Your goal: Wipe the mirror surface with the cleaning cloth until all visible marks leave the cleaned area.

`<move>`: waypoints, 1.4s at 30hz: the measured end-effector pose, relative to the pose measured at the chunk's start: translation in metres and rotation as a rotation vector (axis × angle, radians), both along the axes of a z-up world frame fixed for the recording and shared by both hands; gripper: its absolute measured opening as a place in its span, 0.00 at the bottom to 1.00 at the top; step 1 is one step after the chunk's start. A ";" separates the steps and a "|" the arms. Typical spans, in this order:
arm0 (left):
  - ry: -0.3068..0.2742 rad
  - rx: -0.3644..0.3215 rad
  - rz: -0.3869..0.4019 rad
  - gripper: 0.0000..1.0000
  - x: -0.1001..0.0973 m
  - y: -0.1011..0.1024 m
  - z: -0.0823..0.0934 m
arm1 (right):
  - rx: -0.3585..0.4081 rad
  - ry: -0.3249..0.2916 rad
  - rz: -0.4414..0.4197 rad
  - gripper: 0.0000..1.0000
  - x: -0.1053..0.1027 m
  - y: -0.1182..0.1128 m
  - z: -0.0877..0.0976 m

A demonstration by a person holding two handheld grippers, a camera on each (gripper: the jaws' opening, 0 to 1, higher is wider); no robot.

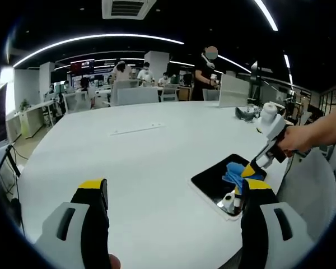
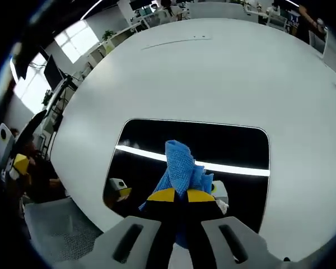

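The mirror [image 2: 157,140] lies flat on the white round tabletop [image 2: 213,73], near the edge closest to me. It is a dark rectangular panel with rounded corners and a pale rim; its surface reflects a bright ceiling light strip as a white band across the middle. I cannot tell from either view whether marks are on the glass.

The blue cleaning cloth [image 2: 182,165] is bunched up and rests on the mirror, towards its near side. My right tongs [image 2: 181,195] are pressed together on the cloth, yellow tips pinching its lower fold. In the left gripper view the same tongs [image 1: 252,170] reach down to the cloth [image 1: 235,171] on the mirror [image 1: 213,179], held by my hand [image 1: 294,140].

My left tongs [image 1: 173,190] are spread wide and hold nothing, hovering over bare tabletop [image 1: 145,162] just beside the mirror.

Beyond the tabletop stand office desks and several people [image 1: 204,73].
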State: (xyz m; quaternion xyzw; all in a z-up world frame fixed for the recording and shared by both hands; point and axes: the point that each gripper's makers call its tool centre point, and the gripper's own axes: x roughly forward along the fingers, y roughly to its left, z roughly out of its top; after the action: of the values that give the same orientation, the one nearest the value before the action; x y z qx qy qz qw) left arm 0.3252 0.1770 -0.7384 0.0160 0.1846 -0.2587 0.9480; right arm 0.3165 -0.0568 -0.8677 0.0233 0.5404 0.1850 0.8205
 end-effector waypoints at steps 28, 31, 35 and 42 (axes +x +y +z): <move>0.018 0.015 0.003 0.99 -0.017 0.002 -0.009 | 0.022 0.010 -0.001 0.00 -0.026 -0.004 0.000; 0.016 0.014 0.003 0.99 -0.016 0.003 -0.008 | 0.024 0.009 0.000 0.00 -0.028 -0.004 0.000; 0.014 0.015 0.002 0.99 -0.015 0.002 -0.007 | 0.023 0.012 0.000 0.00 -0.029 -0.005 0.000; 0.010 0.017 -0.005 0.99 -0.013 -0.001 -0.006 | 0.029 0.014 -0.002 0.00 -0.031 -0.005 0.000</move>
State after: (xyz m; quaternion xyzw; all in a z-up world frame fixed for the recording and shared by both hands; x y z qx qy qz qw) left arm 0.3121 0.1758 -0.7447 0.0234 0.1914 -0.2596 0.9463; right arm 0.2858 -0.0621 -0.8674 0.0370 0.5435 0.1917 0.8164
